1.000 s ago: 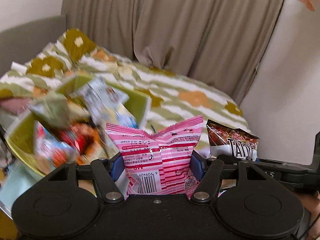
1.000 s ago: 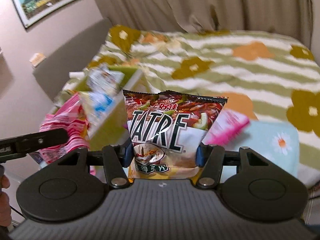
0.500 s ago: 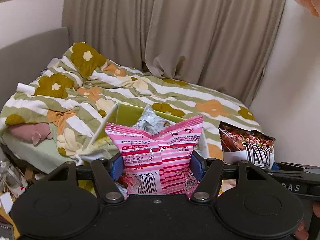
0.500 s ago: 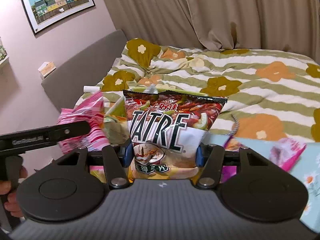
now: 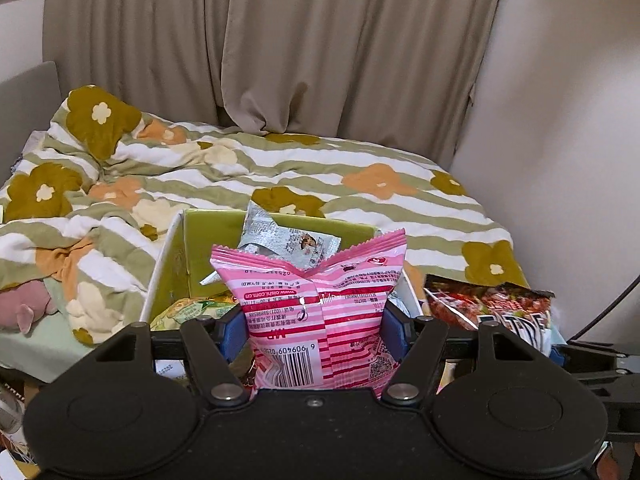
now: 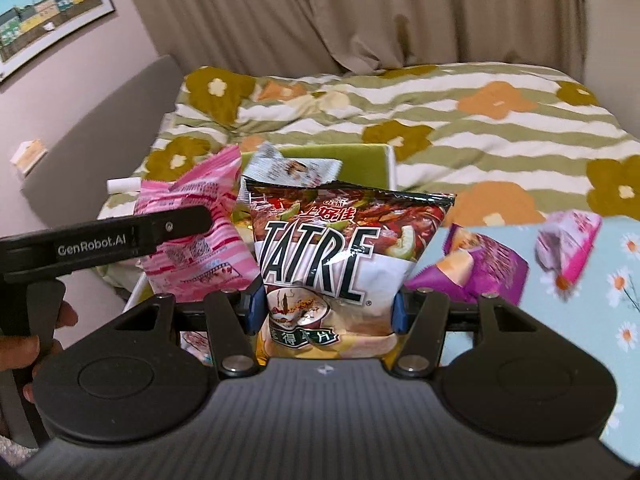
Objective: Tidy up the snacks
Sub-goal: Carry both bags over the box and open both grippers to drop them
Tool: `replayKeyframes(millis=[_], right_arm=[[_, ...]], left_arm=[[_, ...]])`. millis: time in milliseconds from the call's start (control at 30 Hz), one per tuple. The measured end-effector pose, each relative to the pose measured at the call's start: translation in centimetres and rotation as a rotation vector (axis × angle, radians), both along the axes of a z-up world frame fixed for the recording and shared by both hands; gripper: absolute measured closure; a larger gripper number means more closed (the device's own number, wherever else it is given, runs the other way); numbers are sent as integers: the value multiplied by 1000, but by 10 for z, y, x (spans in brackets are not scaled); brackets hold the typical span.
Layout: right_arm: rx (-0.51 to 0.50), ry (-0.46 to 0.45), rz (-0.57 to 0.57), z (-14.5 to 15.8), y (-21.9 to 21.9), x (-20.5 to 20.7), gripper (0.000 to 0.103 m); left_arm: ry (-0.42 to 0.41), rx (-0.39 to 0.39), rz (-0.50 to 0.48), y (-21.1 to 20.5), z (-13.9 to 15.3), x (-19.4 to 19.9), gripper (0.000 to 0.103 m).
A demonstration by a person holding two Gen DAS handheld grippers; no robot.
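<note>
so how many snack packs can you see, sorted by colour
pink striped pack, between the left gripper's opening jaws: 1
dark chip bag, held in the right gripper: 1
silver packet in the green box: 1
purple packs: 2
total: 5

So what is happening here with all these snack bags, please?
A person holds two grippers over a green box on the bed. The left gripper has a pink bag between its fingers, which are opening now above the box. The right gripper is shut on a dark chip bag. Two purple packs lie on a blue cloth beside the box.
</note>
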State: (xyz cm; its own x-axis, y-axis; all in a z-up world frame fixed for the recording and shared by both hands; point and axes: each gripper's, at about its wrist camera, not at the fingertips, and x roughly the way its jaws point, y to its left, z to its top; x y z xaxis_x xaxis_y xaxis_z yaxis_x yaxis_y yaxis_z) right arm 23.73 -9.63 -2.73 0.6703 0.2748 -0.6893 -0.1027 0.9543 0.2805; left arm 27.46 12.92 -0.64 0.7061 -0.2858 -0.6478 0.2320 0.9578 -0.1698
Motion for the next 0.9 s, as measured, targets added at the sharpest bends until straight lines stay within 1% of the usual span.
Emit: replayKeyframes(millis=[33,67,100,133,200,400,533,700,733,767,900], right_arm=[[-1,4,-8,0,-1,0,31],[-3,6,-12,0,-2,0,31],[-4,7,-15,0,-3,-2,31],[-6,8,-14,0,-4,-2,31],[-7,7,-10,0,-4,-2,31],[11,-2,12,2,-1,-3,31],[13,-11,59,6,10,3,31],[35,-20,131,7,30,8,28],[46,-27,145,6,33,8,19],[56,-28,157,4,36,8,0],[74,-22,150,-4,40,7,0]], left_arm=[[-1,0,4,-1,1,2,26],[-6,1,12,-1,1,1,13],[-13,5,29,0,2,0,3],[-23,6,45,1,4,-2,1],[-43,-2,64,7,9,-8,0],[-44,-24,118,28,15,-21,0],[-42,-34,159,37,18,-30,0],[-55,-12,202,45,21,-39,0],[-53,-6,211,46,20,-40,0],[-49,-1,220,47,19,-42,0],[-27,18,233,52,9,-48,0]])
